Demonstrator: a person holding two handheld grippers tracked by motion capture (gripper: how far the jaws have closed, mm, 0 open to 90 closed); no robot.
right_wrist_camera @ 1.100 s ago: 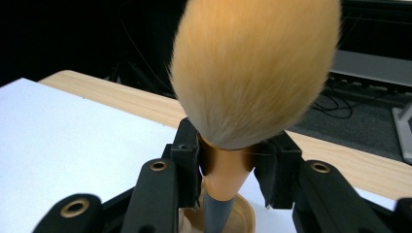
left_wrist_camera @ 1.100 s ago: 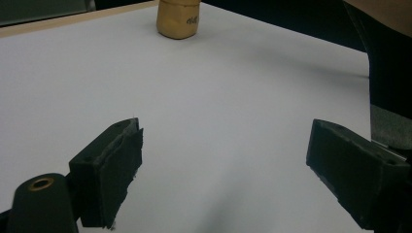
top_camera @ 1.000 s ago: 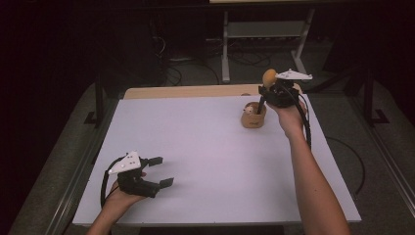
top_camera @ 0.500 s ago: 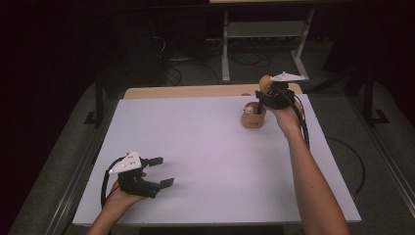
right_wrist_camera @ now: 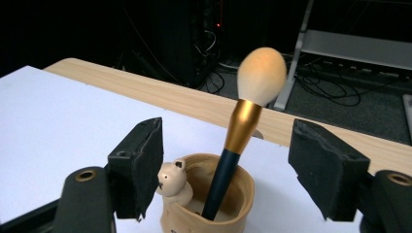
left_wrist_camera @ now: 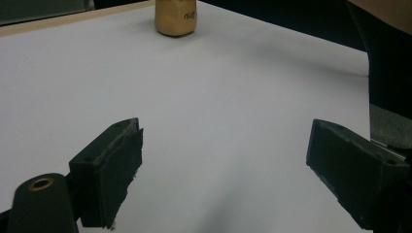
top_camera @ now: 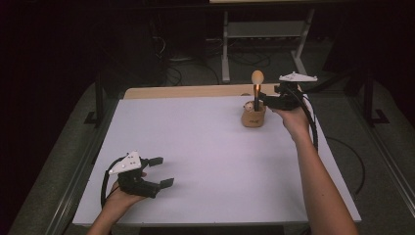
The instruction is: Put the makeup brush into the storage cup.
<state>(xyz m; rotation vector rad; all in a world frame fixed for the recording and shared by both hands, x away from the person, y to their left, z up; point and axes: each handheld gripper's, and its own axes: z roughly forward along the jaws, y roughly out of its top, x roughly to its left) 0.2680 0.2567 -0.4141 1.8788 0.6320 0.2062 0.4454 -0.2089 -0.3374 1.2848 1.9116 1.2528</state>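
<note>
A makeup brush (top_camera: 256, 83) with a pale round head, gold ferrule and dark handle (right_wrist_camera: 245, 121) stands tilted in a small beige cup (top_camera: 254, 117) at the far right of the white table. A little bear figure (right_wrist_camera: 172, 182) sits on the cup's rim (right_wrist_camera: 243, 194). My right gripper (top_camera: 264, 98) is level with the brush handle. Its jaws have just been opening, and the brush stands between them (right_wrist_camera: 228, 133) with neither pad touching it. My left gripper (top_camera: 161, 171) rests open near the front left edge, with nothing between its jaws (left_wrist_camera: 226, 145). The cup (left_wrist_camera: 176, 19) stands far ahead of it.
The white table top (top_camera: 205, 161) is bare apart from the cup. A strip of wood (top_camera: 186, 91) borders its far edge. Behind it stand a metal frame (top_camera: 266, 29) and cables on the dark floor. A forearm (top_camera: 318, 186) crosses the right side.
The right gripper's jaws have come apart from the brush handle, and the brush now stands by itself in the cup. The left gripper has not moved.
</note>
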